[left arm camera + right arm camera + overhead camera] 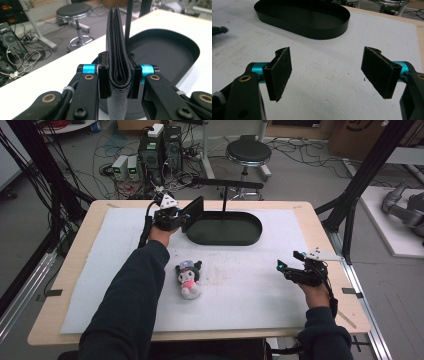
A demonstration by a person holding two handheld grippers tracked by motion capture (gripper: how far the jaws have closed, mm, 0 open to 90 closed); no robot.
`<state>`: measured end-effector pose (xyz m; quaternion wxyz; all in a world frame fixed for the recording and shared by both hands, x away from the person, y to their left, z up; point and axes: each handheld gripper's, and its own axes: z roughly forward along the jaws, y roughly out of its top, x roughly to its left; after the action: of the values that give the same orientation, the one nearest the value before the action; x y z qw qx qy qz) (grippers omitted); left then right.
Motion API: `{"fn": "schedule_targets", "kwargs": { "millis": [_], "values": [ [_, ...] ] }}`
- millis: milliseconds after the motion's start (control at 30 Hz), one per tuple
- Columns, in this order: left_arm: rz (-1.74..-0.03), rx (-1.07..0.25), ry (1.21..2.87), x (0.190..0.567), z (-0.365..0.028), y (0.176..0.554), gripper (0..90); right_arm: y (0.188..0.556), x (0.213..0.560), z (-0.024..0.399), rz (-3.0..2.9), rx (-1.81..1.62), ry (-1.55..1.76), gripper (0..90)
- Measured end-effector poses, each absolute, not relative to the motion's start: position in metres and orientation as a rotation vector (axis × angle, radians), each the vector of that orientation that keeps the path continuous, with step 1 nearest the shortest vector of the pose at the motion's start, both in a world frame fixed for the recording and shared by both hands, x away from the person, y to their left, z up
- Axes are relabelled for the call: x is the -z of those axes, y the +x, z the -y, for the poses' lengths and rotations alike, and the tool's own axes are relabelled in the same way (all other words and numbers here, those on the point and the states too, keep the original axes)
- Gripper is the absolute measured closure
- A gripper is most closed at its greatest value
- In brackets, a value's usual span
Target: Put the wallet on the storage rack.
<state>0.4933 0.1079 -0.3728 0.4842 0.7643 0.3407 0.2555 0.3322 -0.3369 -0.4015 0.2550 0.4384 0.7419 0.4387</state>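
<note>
Two hand-held grippers: left hand-held gripper (119, 81) pinches a wallet (117, 45) at the tray (175, 47) rim; lower it flat inside before releasing. Right hand-held gripper (329, 72) rests spread.

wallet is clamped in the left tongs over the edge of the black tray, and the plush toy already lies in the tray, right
Not quite. The wallet is clamped in the left tongs over the black tray's edge, but the plush toy lies on the white mat, outside the tray; the high view shows it.

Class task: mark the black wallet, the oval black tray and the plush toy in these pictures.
black wallet (117, 50), left gripper view, folded edge.
oval black tray (225, 239), high view, near rim.
plush toy (189, 278), high view, face.
</note>
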Motion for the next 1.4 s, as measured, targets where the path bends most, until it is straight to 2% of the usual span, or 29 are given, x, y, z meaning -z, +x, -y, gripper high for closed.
{"fn": "schedule_targets", "kwargs": {
  "millis": [400, 600, 667, 700, 800, 833, 933, 1067, 1167, 1267, 1333, 1367, 1400],
  "values": [
    [-0.83, -0.667, 1.943, 0.389, -0.068, 0.527, 75.8, 0.332, 0.402, 0.341, -2.007, -1.201, 1.198, 24.9],
    [-0.815, -0.788, 2.016, 0.392, -0.056, 0.53, 75.7, 0.33, 0.402, 0.345, -1.997, -1.209, 1.21, 24.9],
    [-0.815, -0.777, 2.044, 0.395, -0.054, 0.529, 75.2, 0.33, 0.403, 0.346, -1.998, -1.209, 1.207, 24.9],
    [-0.823, -0.76, 2.052, 0.396, -0.052, 0.528, 74.1, 0.33, 0.403, 0.346, -2.0, -1.209, 1.204, 24.9],
    [-0.894, -0.676, 2.007, 0.397, -0.054, 0.526, 55.1, 0.329, 0.402, 0.345, -1.999, -1.21, 1.208, 24.9],
    [-0.894, -0.661, 2.0, 0.397, -0.055, 0.524, 53.9, 0.329, 0.402, 0.345, -2.001, -1.21, 1.2, 24.9],
    [-0.902, -0.612, 1.971, 0.395, -0.059, 0.518, 54.8, 0.328, 0.401, 0.343, -2.003, -1.211, 1.201, 24.9],
    [-0.89, -0.533, 1.951, 0.393, -0.062, 0.513, 61.0, 0.327, 0.4, 0.341, -2.008, -1.211, 1.195, 24.9],
    [-0.86, -0.522, 1.981, 0.395, -0.057, 0.512, 68.5, 0.327, 0.4, 0.341, -2.005, -1.212, 1.196, 24.9],
    [-0.824, -0.556, 2.023, 0.398, -0.047, 0.51, 69.9, 0.327, 0.4, 0.341, -2.003, -1.212, 1.195, 24.9],
    [-0.841, -0.546, 2.032, 0.401, -0.042, 0.51, 67.1, 0.327, 0.401, 0.341, -2.007, -1.212, 1.196, 24.9],
    [-0.88, -0.523, 2.032, 0.403, -0.041, 0.511, 51.7, 0.327, 0.4, 0.341, -2.007, -1.215, 1.199, 24.9],
    [-0.91, -0.503, 2.032, 0.404, -0.042, 0.512, 51.7, 0.327, 0.4, 0.341, -2.007, -1.215, 1.199, 24.9]
  ]
}}
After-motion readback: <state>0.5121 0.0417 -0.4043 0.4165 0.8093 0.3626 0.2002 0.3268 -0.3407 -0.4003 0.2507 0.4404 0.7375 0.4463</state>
